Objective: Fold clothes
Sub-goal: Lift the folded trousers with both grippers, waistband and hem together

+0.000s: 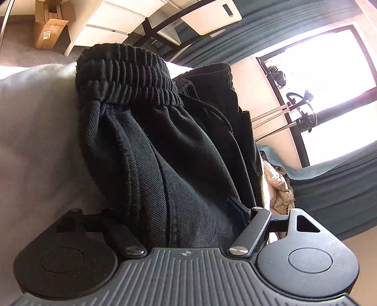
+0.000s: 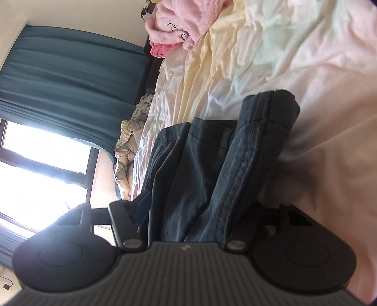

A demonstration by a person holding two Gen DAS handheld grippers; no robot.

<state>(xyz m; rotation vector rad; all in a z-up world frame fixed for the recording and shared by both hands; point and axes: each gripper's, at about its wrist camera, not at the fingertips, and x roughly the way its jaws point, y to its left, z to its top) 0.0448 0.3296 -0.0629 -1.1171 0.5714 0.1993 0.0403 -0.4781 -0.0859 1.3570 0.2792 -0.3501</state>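
Note:
A pair of dark trousers with a ribbed elastic waistband fills the left wrist view. My left gripper is shut on the bunched cloth just below that waistband, and the fabric hides its fingertips. In the right wrist view the same dark trousers hang bunched between the fingers, a stitched hem end sticking out ahead. My right gripper is shut on this cloth. Both views are tilted sideways over the bed.
A pale rumpled bed sheet lies under the trousers. Pink fluffy clothes are piled at the far end. Teal curtains and a bright window stand beside the bed. A cardboard box sits on the floor.

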